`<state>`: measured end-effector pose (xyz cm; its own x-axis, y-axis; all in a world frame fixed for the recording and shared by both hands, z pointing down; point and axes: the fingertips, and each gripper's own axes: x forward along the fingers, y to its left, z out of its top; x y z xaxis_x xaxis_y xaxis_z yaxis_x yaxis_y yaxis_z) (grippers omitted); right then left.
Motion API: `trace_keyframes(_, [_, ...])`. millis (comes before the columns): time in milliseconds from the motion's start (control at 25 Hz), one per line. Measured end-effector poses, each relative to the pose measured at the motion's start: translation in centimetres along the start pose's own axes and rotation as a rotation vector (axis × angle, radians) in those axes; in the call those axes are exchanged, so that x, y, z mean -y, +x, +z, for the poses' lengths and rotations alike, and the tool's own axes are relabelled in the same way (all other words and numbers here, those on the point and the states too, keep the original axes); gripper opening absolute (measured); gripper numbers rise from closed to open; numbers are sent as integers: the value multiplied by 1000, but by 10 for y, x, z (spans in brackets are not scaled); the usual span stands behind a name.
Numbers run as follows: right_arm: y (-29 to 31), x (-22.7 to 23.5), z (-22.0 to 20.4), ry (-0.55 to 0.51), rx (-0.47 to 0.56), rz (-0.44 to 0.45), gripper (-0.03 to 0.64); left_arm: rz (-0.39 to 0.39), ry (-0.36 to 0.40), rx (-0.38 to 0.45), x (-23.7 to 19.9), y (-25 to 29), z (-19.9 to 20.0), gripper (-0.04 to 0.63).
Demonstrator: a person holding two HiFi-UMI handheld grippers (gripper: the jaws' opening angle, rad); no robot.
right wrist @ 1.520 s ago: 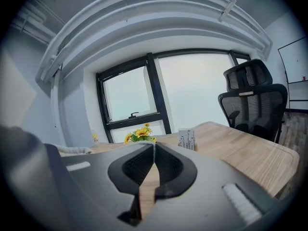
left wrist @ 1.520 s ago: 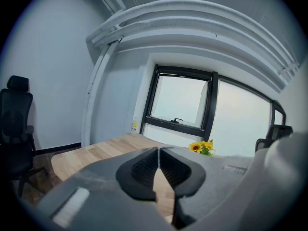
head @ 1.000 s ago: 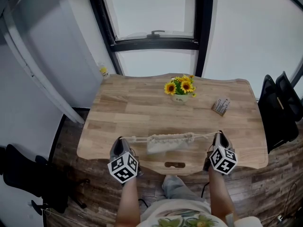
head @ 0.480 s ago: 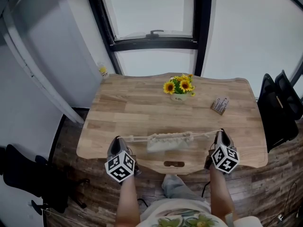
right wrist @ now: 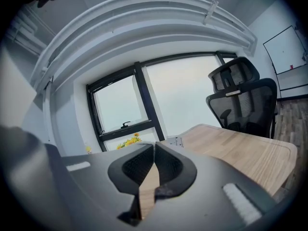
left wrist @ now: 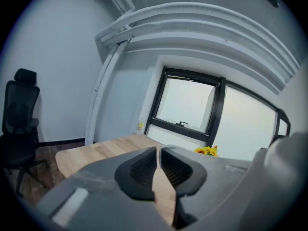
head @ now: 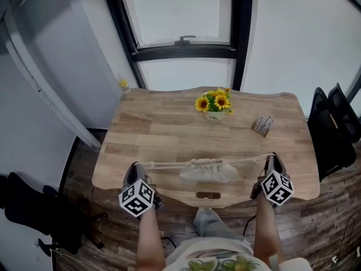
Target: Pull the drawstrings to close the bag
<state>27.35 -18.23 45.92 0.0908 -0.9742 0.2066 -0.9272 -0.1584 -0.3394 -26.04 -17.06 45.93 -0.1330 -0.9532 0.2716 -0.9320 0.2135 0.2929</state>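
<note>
The bag lies on the wooden table close to the front edge, about midway between the two grippers. Its mouth is gathered into tight pleats along the top. One drawstring runs from the bunched mouth out to the left, another drawstring runs out to the right, and both are stretched nearly straight just above the tabletop.

The left gripper sits at the front left of the table, with the left cord reaching up to its tips. Its jaws have just been opening. In its own view they stand a narrow slit apart with no cord showing between the pads — only bare wood shows through the gap.

The right gripper is at the front right, and the right cord leads taut to its tips. Its jaws are pressed together at the tips, pinching the cord end, though the cord is too thin to make out in the right gripper view.

Farther back on the table stand a pot of sunflowers and, to its right, a small box. Both are well apart from the bag. Behind the table is a dark-framed window, and black office chairs stand to the right.
</note>
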Motion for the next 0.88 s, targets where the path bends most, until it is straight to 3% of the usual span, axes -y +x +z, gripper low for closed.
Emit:
trace_keyframes(240, [0, 18, 12, 39, 29, -20, 9, 0, -12, 5, -7, 0, 6, 38])
trace_keyframes(440, [2, 24, 12, 120, 33, -17, 8, -3, -150, -28, -25, 5, 0, 38])
trace_keyframes(600, [2, 22, 6, 157, 6, -3, 8, -23, -71, -29, -23, 2, 4, 38])
trace_keyframes(720, [0, 11, 4, 115, -2, 35, 11, -31, 25, 13, -21, -5, 17, 34])
trace_keyframes(880, [1, -6, 9, 77, 24, 65, 11, -32, 55, 36, -16, -7, 19, 18])
